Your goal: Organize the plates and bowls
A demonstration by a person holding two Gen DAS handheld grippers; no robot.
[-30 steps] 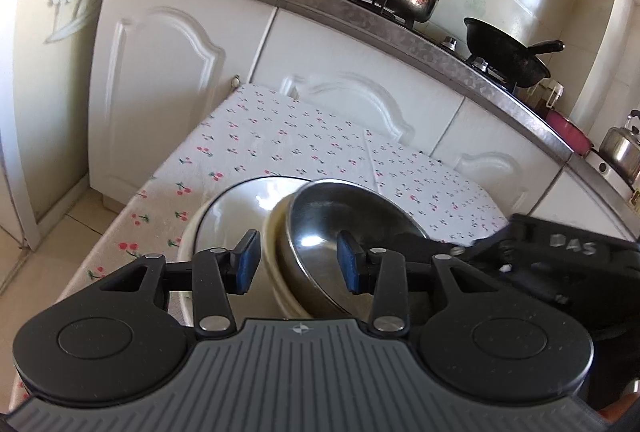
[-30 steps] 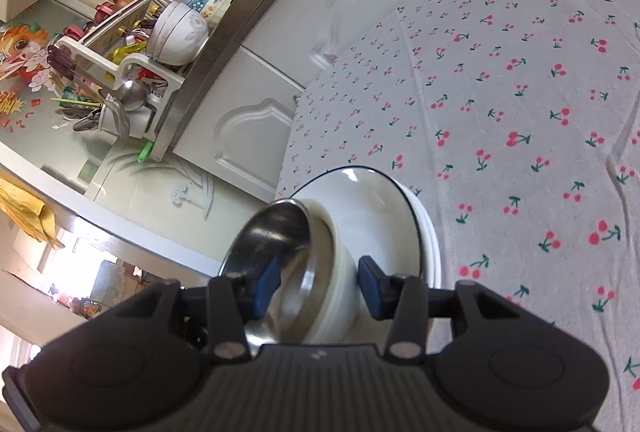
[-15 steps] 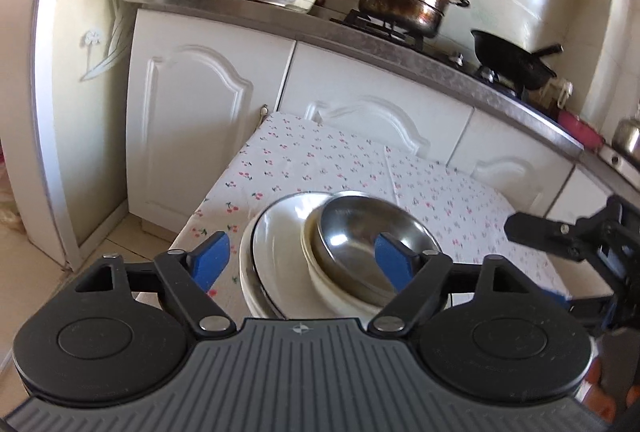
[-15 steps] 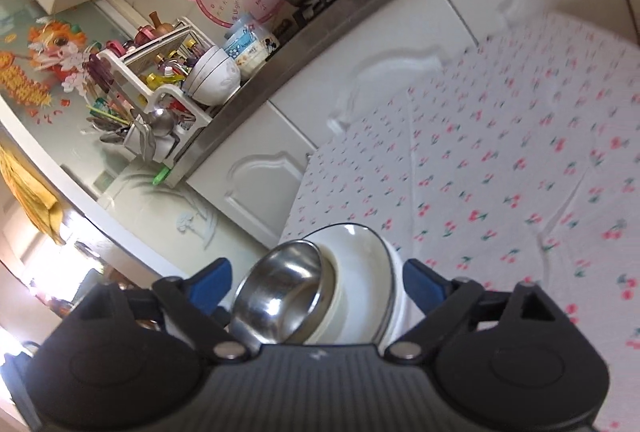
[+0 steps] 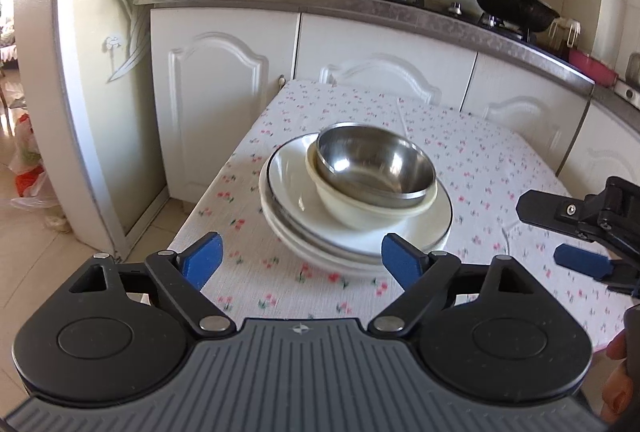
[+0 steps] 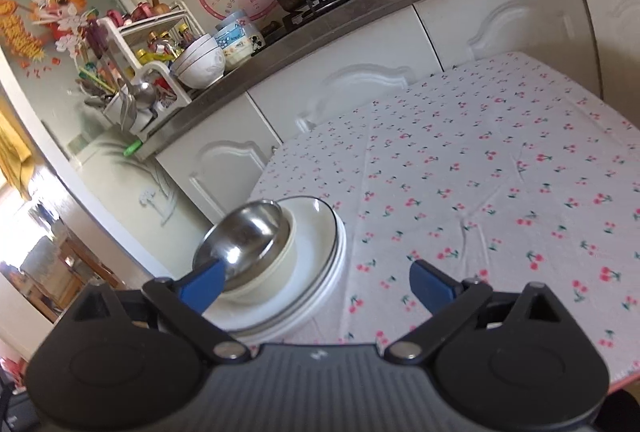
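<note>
While both claws hang back from the dishes, we see the whole stack sitting on the cherry-print cloth that covers the counter, near its left front corner. At the bottom lie white plates, at least two, the top one edged with a thin dark line around its rim. On them stands a cream bowl, set toward the right side of the plates, and nested inside it is a steel bowl, shiny, tilted slightly so its rim rides higher on one side. From the right wrist view the same pile shows at lower left: plates, cream bowl, steel bowl.

Our left claw is spread wide, its jaws having just been opening, with nothing between the blue pads; the near edge of the plates lies just beyond them. Our right claw is likewise spread wide after just opening, and grips nothing; its left pad overlaps the steel bowl in the picture, though we cannot tell whether it touches. It also shows at the right edge of the left view, apart from the stack
</note>
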